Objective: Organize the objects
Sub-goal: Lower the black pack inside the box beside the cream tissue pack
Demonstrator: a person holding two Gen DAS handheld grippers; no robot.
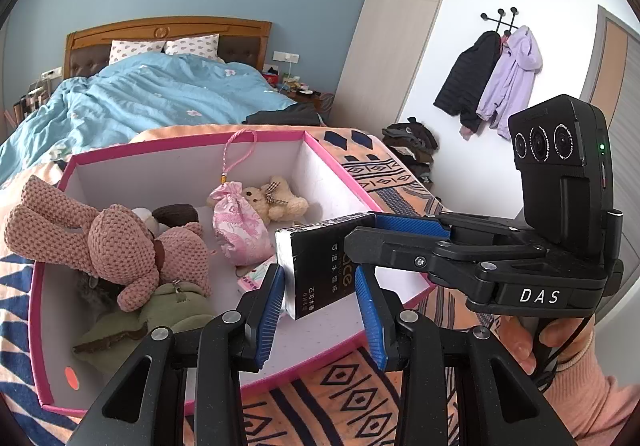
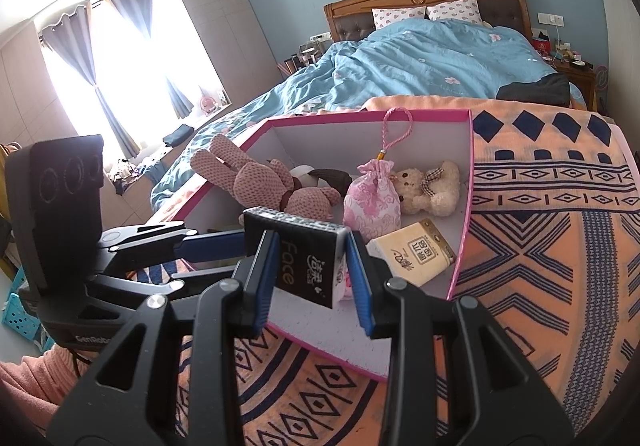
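A black tissue pack (image 1: 320, 266) marked "Face" hangs over the pink-rimmed box (image 1: 180, 143), with both grippers around it. In the left wrist view my left gripper (image 1: 320, 310) has its blue pads on either side of the pack's lower end. The right gripper's finger (image 1: 408, 226) presses the pack's top from the right. In the right wrist view my right gripper (image 2: 312, 278) clamps the pack (image 2: 304, 258), and the left gripper's finger (image 2: 212, 246) touches it from the left. The box (image 2: 466, 205) holds a knitted pink bunny (image 1: 120, 246), a pink pouch (image 1: 236, 226) and a small teddy (image 1: 276, 199).
A beige tissue pack (image 2: 412, 254) lies in the box's right corner. A green plush (image 1: 160, 314) lies under the bunny. The box rests on an orange patterned blanket (image 2: 552, 246) at the foot of a bed with a blue duvet (image 1: 152, 93). Coats (image 1: 492, 77) hang on the wall.
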